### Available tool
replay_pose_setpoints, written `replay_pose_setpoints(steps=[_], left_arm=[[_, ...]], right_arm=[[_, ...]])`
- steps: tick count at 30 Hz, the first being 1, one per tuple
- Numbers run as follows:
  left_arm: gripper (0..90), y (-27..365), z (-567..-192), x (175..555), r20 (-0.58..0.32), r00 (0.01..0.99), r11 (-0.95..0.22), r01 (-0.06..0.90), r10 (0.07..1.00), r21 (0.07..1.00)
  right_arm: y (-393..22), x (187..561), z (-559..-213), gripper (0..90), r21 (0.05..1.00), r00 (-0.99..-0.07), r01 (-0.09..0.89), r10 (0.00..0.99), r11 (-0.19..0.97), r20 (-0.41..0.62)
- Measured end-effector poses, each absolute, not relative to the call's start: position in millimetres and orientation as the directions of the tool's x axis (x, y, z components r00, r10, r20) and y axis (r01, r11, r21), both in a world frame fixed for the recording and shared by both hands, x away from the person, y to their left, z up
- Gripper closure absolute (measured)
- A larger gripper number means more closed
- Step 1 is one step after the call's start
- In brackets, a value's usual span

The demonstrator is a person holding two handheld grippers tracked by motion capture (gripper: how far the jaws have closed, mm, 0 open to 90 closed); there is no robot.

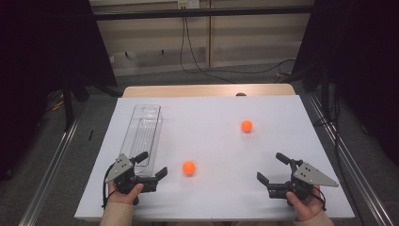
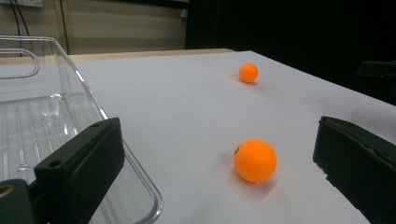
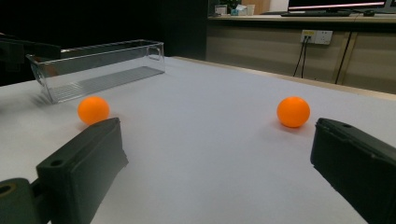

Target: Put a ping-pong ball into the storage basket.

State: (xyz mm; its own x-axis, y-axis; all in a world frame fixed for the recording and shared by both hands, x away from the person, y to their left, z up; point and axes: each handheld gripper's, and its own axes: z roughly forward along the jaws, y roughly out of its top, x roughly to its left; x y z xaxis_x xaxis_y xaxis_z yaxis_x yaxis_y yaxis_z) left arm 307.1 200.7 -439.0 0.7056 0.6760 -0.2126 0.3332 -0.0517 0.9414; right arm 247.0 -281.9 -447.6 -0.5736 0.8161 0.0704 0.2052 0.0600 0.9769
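Two orange balls lie on the white table top (image 1: 207, 141). The near ball (image 1: 188, 167) (image 2: 255, 160) (image 3: 93, 109) rests just right of my left gripper (image 1: 151, 164), ahead of its wide-apart jaws. The far ball (image 1: 246, 125) (image 2: 248, 73) (image 3: 293, 111) sits toward the back right. A long clear plastic bin (image 1: 143, 133) (image 2: 42, 116) (image 3: 98, 67) lies empty at the left, its near end beside the left gripper. My right gripper (image 1: 272, 167) stands open at the front right with nothing between its jaws.
The wooden table edge (image 1: 207, 90) runs behind the white top. Cables (image 1: 197, 61) trail on the floor beyond. Metal rails (image 1: 47, 174) flank both sides of the table.
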Motion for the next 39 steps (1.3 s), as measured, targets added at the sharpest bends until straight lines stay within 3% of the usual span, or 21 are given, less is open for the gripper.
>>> replay_pose_setpoints(steps=[39], left_arm=[[2.1, 183, -436, 311, -0.202, 0.719, -0.066, 0.325, 0.666, 0.943]], right_arm=[[-281, 247, -448, 2.1, 0.977, -0.580, 0.207, 0.812, 0.060, 0.073]])
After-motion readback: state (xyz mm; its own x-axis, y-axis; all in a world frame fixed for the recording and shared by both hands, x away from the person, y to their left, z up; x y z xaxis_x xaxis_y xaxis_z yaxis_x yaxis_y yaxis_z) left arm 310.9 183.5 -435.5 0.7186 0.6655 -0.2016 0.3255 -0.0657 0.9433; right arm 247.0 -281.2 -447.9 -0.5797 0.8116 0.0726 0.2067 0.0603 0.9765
